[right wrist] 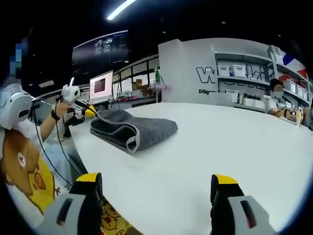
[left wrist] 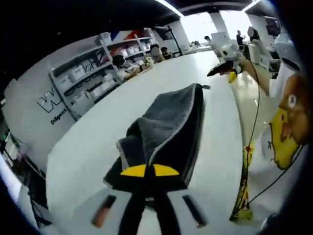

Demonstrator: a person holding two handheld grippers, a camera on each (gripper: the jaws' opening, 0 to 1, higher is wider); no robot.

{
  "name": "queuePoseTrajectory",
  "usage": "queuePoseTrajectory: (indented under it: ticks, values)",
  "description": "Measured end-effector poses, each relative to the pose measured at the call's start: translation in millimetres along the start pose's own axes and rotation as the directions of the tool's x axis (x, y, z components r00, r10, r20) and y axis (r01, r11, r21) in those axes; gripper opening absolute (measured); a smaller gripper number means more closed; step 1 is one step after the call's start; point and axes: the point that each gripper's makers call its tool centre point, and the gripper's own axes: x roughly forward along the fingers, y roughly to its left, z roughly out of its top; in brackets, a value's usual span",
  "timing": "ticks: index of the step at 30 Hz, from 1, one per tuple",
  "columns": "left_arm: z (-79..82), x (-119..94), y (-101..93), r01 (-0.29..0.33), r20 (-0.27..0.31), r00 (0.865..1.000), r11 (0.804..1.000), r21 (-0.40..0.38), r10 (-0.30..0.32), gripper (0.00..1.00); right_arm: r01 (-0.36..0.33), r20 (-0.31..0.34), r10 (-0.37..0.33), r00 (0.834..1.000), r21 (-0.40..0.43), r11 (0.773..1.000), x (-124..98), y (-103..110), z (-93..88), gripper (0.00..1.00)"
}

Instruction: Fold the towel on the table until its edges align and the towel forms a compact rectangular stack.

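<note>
The white table (right wrist: 205,147) takes up most of the room, and the grey towel (right wrist: 133,128) sits folded near its left edge (seen from the right gripper view), with lots of bare tabletop past it. Right gripper (right wrist: 156,193) hangs off the near edge, jaws wide apart, holding nothing. Left gripper (left wrist: 149,171) has its yellow tips pressed together on the towel's near edge. Behind the table, wall shelves (right wrist: 244,73) hold pale storage bins (right wrist: 231,70), contents unclear.
</note>
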Motion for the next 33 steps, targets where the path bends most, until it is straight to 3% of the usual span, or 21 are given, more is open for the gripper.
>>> queuePoseTrajectory:
  ticks: [8, 20, 28, 33]
  values:
    - [-23.3, 9, -13.8, -0.003, -0.013, 1.000, 0.998, -0.063, 0.002, 0.05, -0.004, -0.004, 0.004, 1.000, -0.001, 1.000, 2, 3, 0.2, 0.96]
    - [-31.2, 11, -23.1, -0.011, -0.042, 0.999, 0.998, -0.054, 0.008, 0.05, -0.004, -0.008, 0.004, 1.000, 0.002, 1.000, 3, 4, -1.2, 0.96]
    - [-12.0, -16, -4.9, -0.096, -0.027, 0.995, 0.995, 0.028, 0.097, 0.04, 0.000, -0.007, 0.000, 1.000, 0.001, 1.000, 2, 3, -0.4, 0.96]
    - [-20.9, -13, -11.7, -0.079, -0.058, 0.995, 0.996, 0.043, 0.082, 0.04, -0.005, -0.009, 0.005, 1.000, 0.002, 1.000, 3, 4, -2.0, 0.96]
